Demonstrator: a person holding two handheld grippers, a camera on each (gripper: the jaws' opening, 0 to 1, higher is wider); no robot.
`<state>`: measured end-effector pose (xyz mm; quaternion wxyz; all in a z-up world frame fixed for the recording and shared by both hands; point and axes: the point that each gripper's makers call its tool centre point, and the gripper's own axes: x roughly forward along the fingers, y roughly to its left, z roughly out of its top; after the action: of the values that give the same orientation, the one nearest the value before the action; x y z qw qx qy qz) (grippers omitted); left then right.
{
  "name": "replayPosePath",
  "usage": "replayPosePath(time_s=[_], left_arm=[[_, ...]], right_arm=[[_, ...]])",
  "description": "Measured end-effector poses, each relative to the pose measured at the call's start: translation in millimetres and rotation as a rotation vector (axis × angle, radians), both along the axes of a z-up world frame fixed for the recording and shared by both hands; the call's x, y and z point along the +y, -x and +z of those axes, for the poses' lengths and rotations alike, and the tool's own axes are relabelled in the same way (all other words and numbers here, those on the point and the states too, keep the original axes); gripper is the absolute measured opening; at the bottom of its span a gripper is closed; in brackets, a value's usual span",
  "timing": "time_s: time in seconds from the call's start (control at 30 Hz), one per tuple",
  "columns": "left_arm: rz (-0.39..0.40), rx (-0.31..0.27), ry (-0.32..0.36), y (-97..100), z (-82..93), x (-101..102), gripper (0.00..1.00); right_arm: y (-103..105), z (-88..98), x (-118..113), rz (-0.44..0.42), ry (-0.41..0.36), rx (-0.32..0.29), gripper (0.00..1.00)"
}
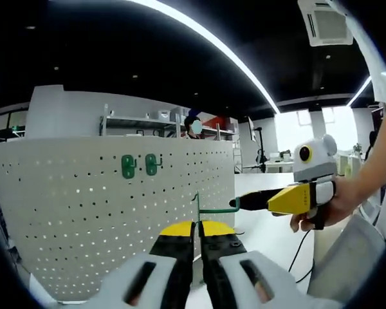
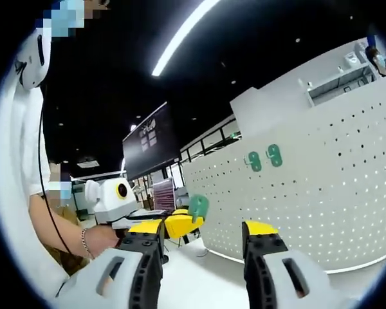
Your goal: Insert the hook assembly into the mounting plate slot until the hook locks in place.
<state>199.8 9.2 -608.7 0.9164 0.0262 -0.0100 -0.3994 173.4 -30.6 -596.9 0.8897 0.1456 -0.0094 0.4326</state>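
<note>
Left gripper view: left gripper clamps green hook; right gripper jaws apart.

Long ceiling strip lights burn to white glare against a dark ceiling, while the white pegboard below is evenly, brightly lit with only soft shadow. Windows at the far side of the left gripper view blow out. Fisheye bending curves straight edges toward the rim, where detail smears and softens.
</note>
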Motion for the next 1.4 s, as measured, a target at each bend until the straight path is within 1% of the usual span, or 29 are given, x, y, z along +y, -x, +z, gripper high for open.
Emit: replayPosePath(time_s=[0.17, 0.37, 0.67, 0.77, 0.97, 1.13, 1.4], left_arm=[[0.001, -0.001, 0.001, 0.4, 0.2, -0.6, 0.02], [0.004, -0.001, 0.003, 0.4, 0.0, 0.4, 0.02], [0.007, -0.001, 0.006, 1.2, 1.0, 0.2, 0.02], [0.006, 0.0, 0.006, 1.7, 1.0, -0.2, 0.02], [0.008, 0.0, 0.006, 1.7, 0.7, -0.5, 0.02], [0.006, -0.001, 0.006, 2.4, 1.1, -2.1, 0.02], [0.001, -0.003, 0.01, 4.5, 3.3, -5.4, 0.02]], right_arm=[[-2.8, 2.4, 5.4, 0.007, -0.006, 0.001, 0.45], [-3.3, 5.0, 11.5, 0.016, -0.01, 0.0, 0.41], [-5.5, 5.4, 19.0, 0.024, -0.012, 0.004, 0.37], [-7.2, 4.1, 20.2, 0.021, 0.0, 0.003, 0.33], [-7.0, 4.2, 23.3, 0.022, 0.0, 0.0, 0.29], [-9.2, 5.2, 26.3, 0.019, 0.003, -0.003, 0.21], [-10.0, 5.7, 29.2, 0.019, -0.003, 0.003, 0.16]])
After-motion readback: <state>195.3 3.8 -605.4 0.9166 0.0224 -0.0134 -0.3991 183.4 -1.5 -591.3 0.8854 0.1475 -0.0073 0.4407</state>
